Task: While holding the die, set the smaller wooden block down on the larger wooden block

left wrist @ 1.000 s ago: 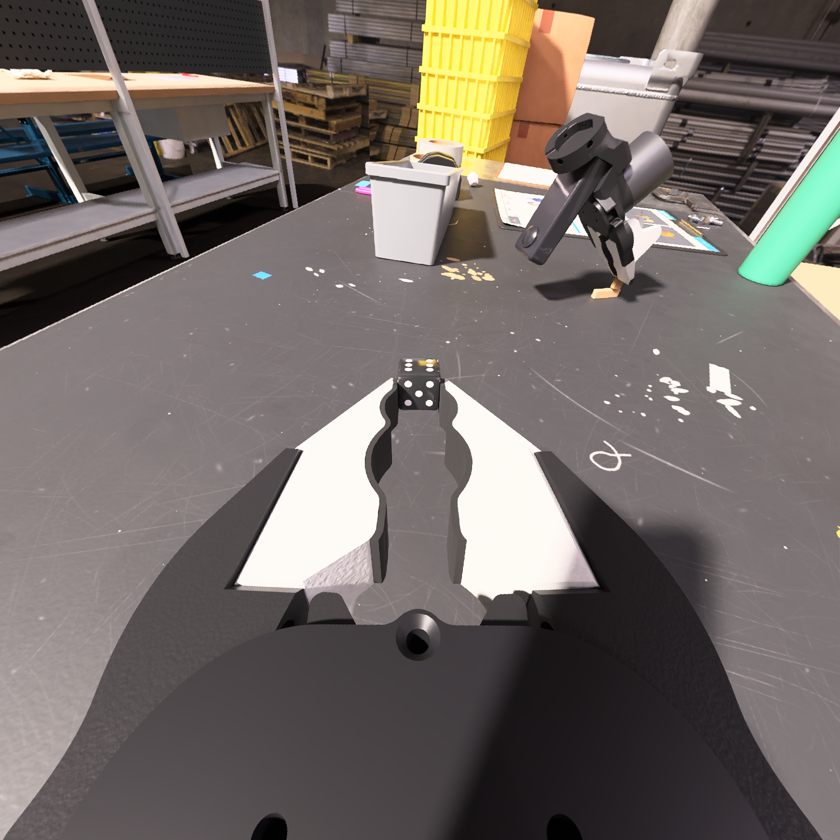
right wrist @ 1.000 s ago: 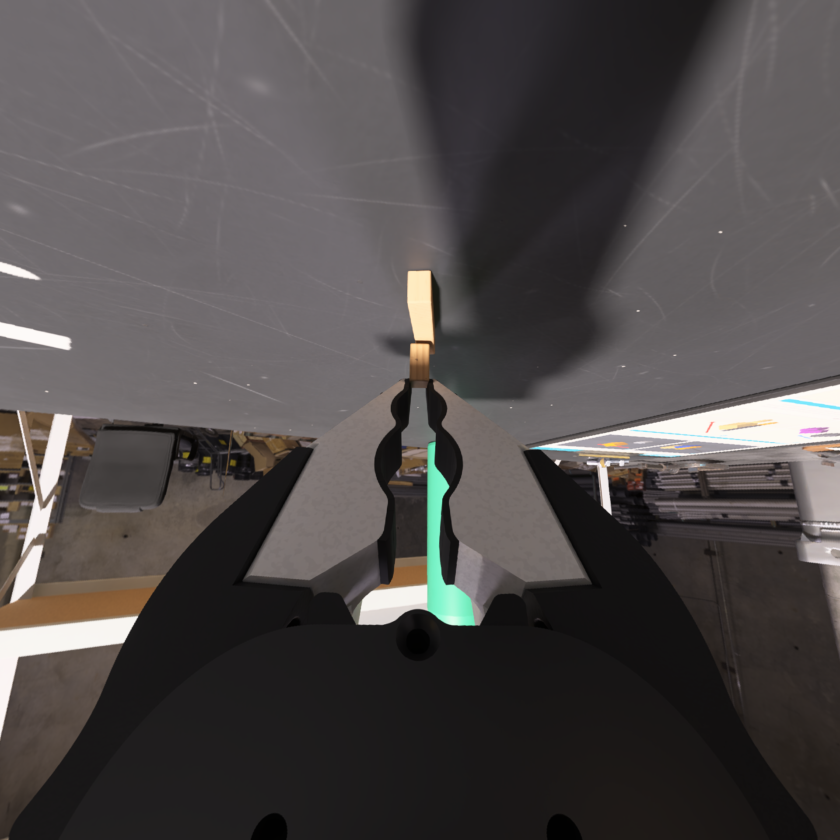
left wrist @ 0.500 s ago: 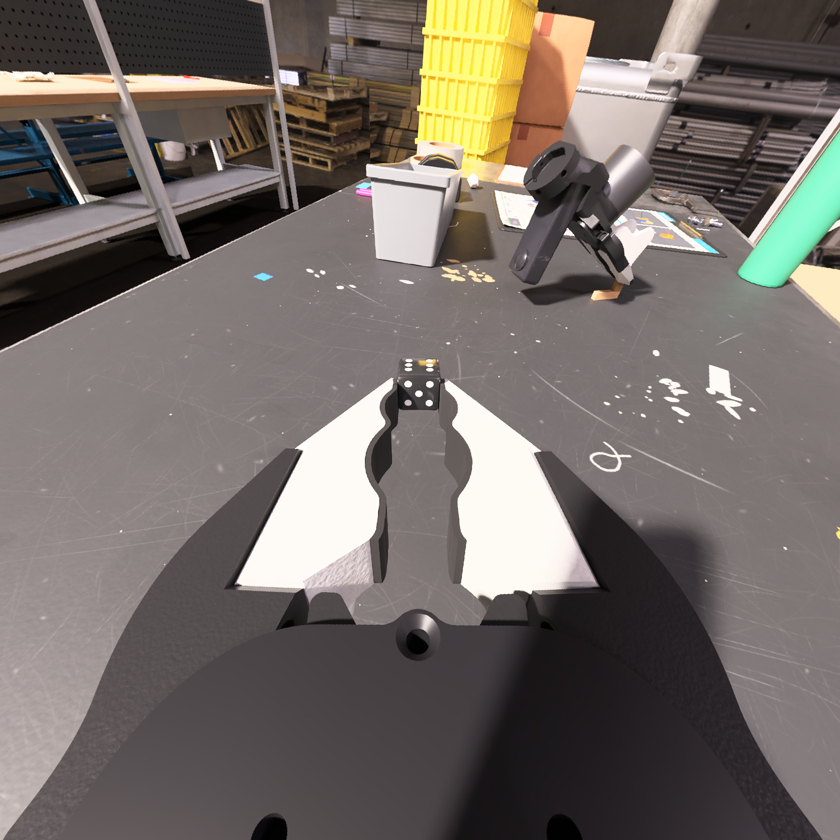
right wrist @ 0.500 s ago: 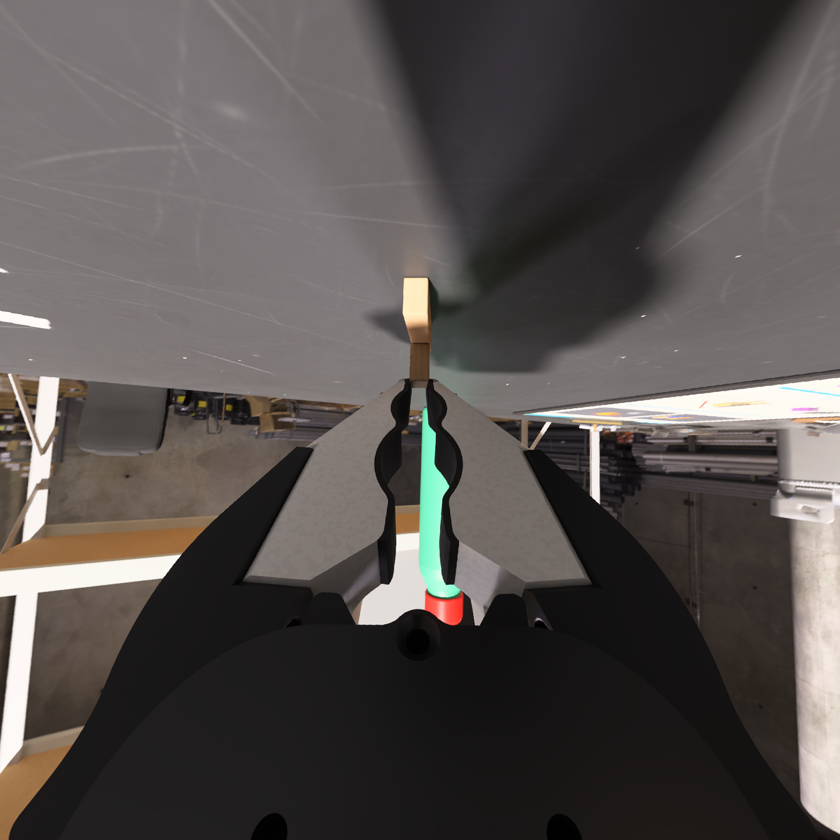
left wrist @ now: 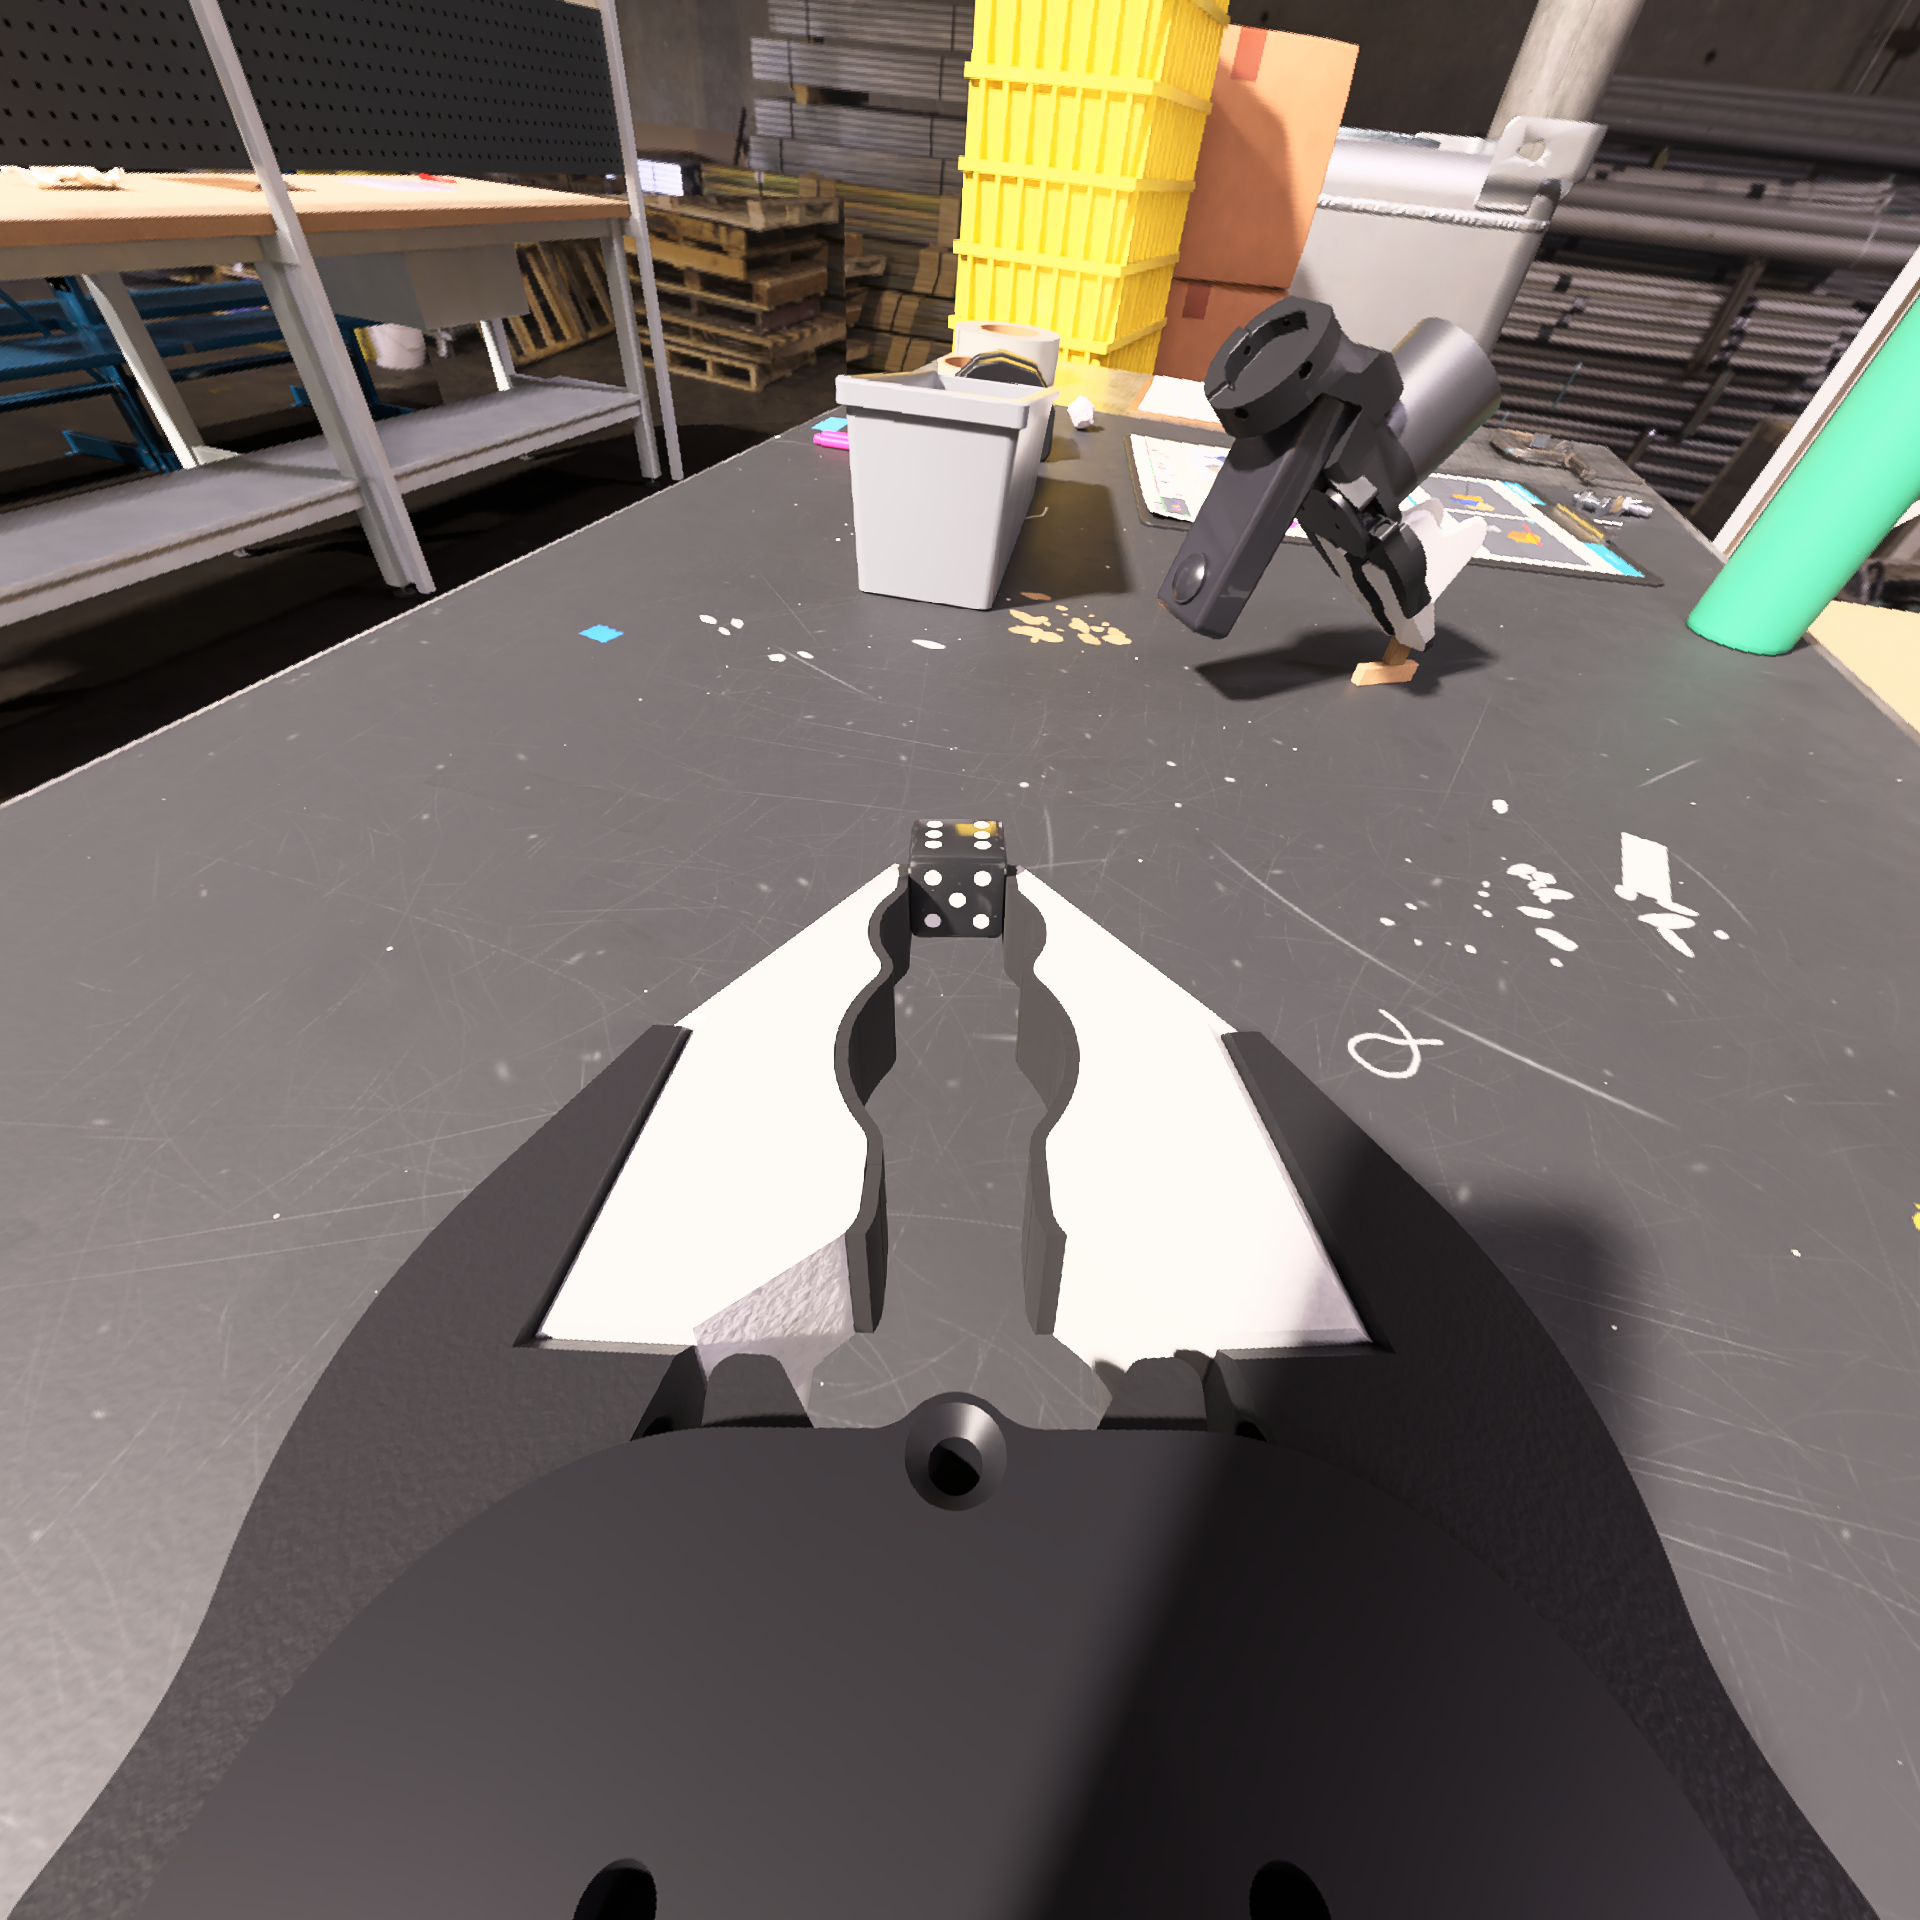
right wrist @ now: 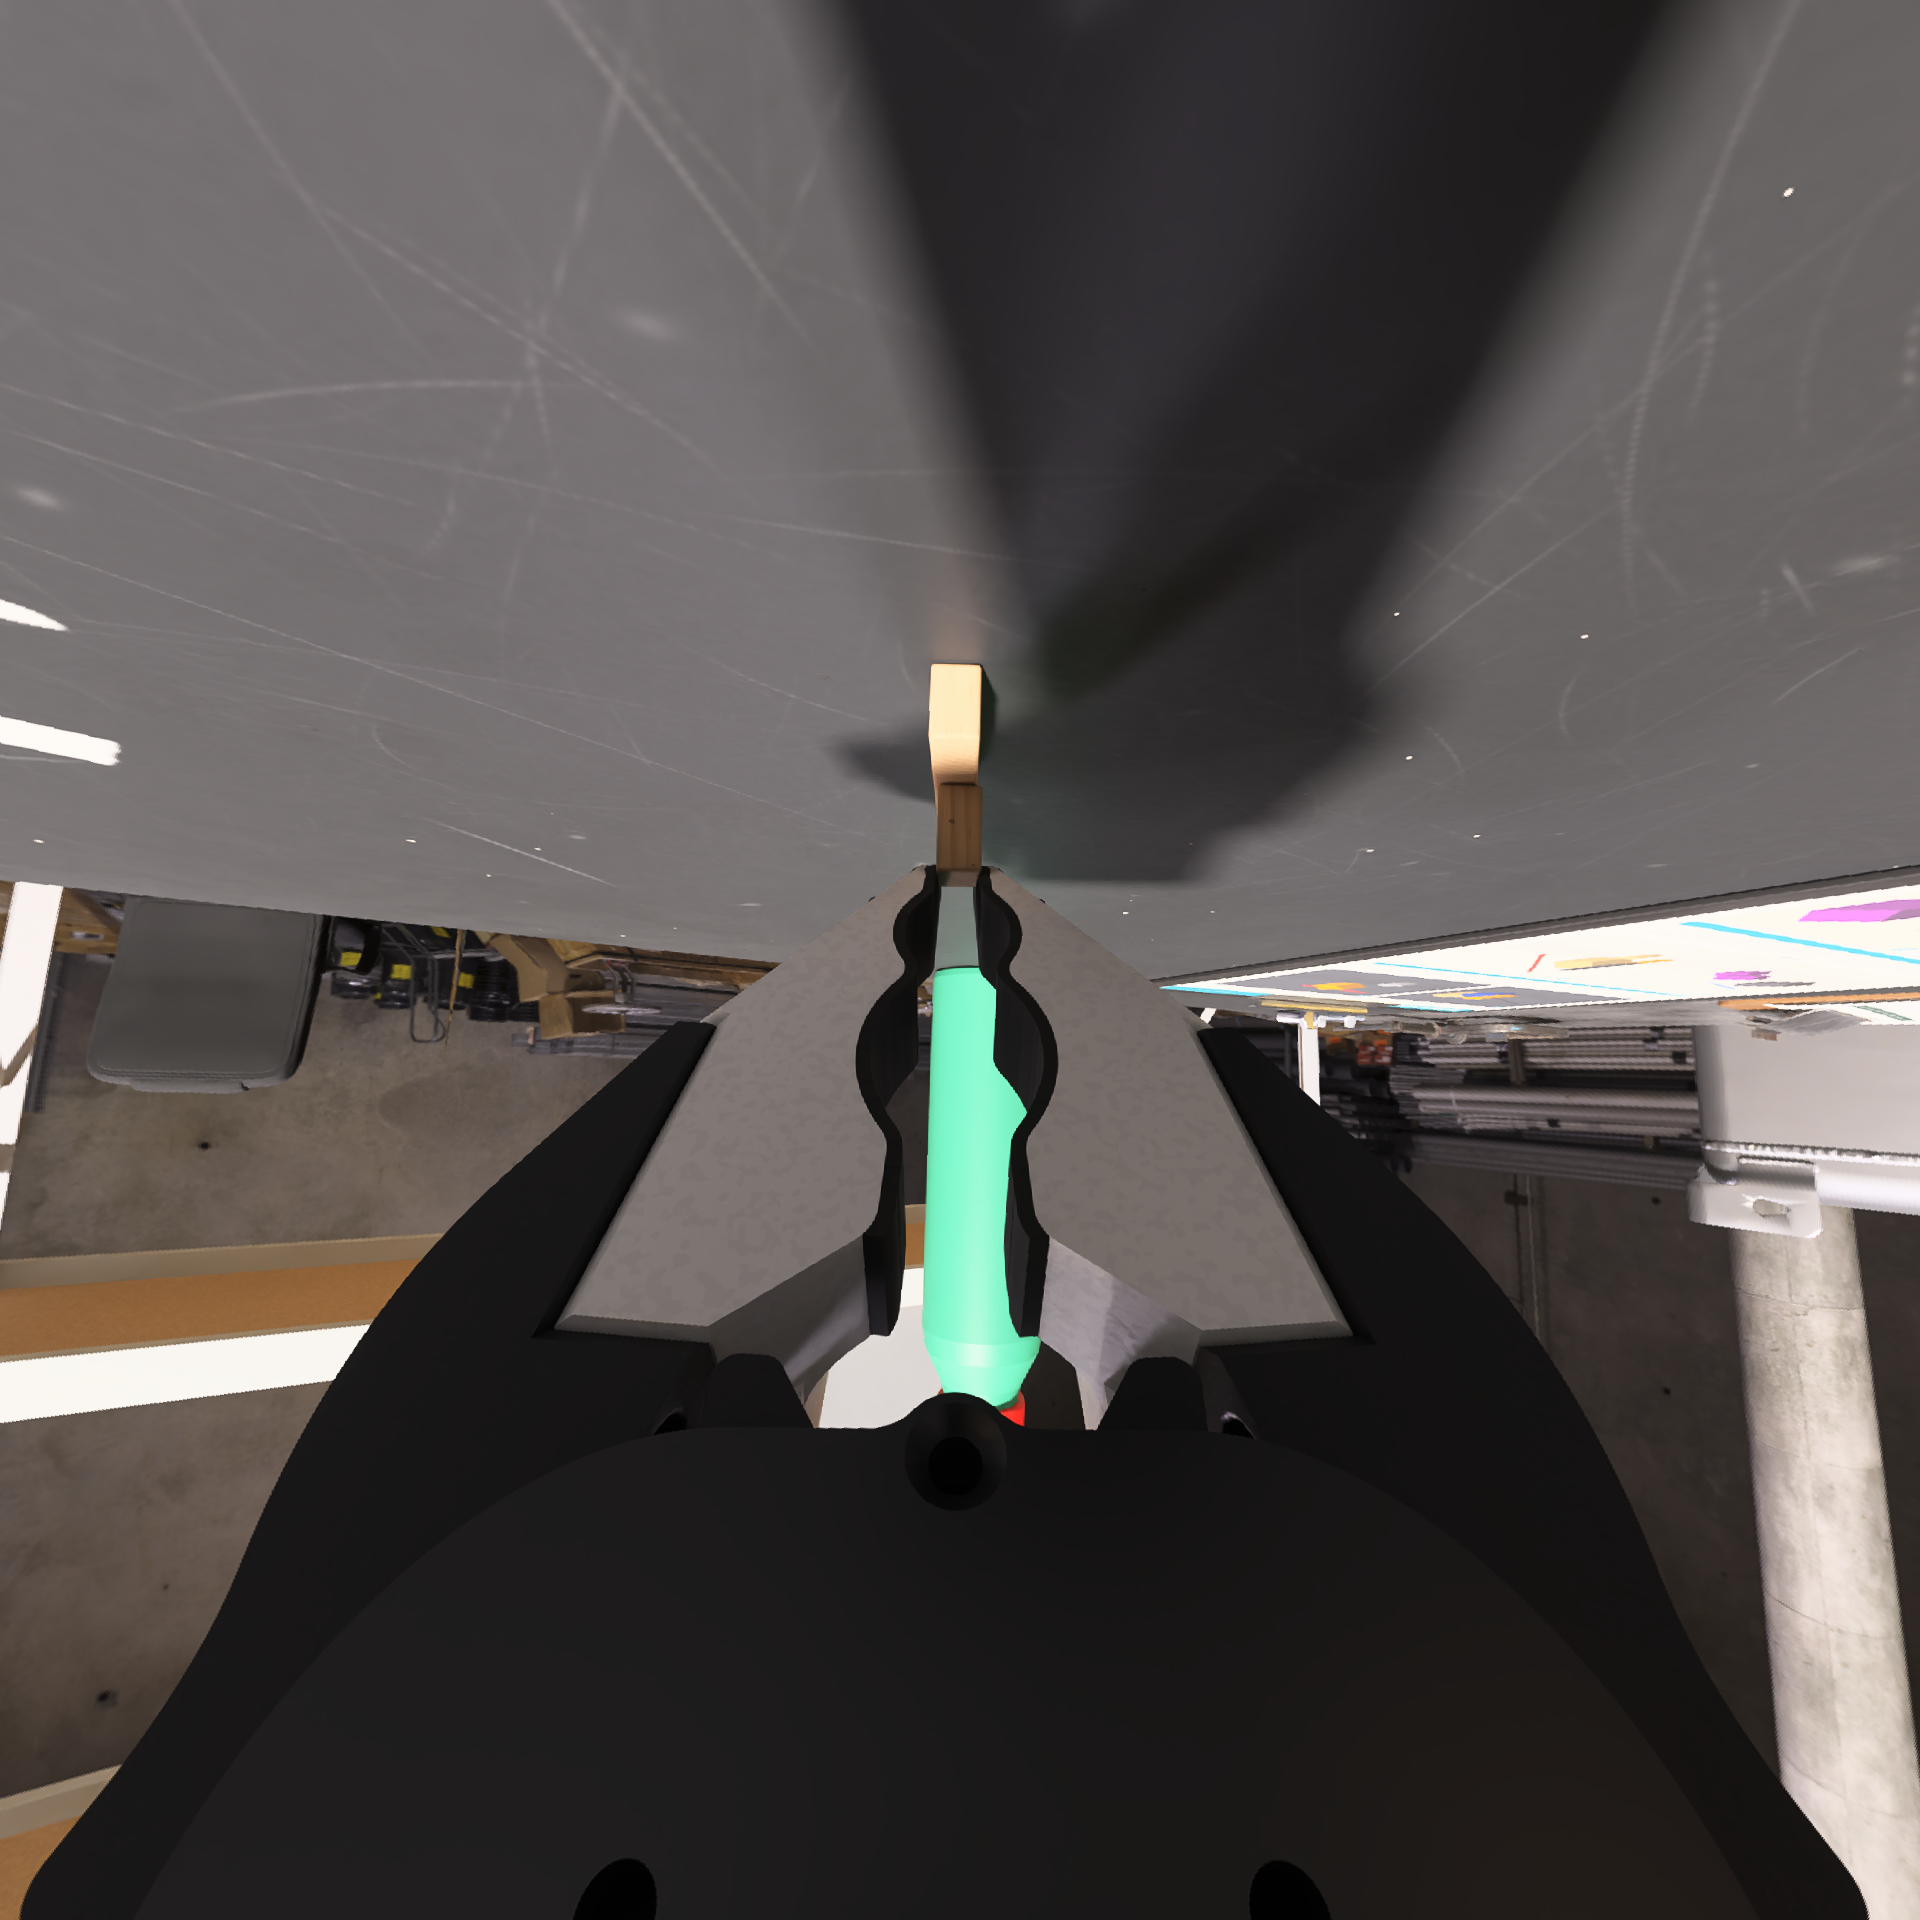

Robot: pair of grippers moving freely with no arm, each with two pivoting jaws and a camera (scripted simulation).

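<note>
In the left wrist view the left gripper [left wrist: 956, 883] pinches the small hard die [left wrist: 956, 896] at its fingertips, while at one o'clock the right gripper [left wrist: 1405, 636], and in its own view [right wrist: 958, 871], nips the light, stiff smaller wooden block [right wrist: 958, 826] by its end, touching the larger wooden block [right wrist: 954, 722] on the table [right wrist: 416, 520].

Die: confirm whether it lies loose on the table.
No, the die is clamped between the tips of the left gripper, above the table.
</note>
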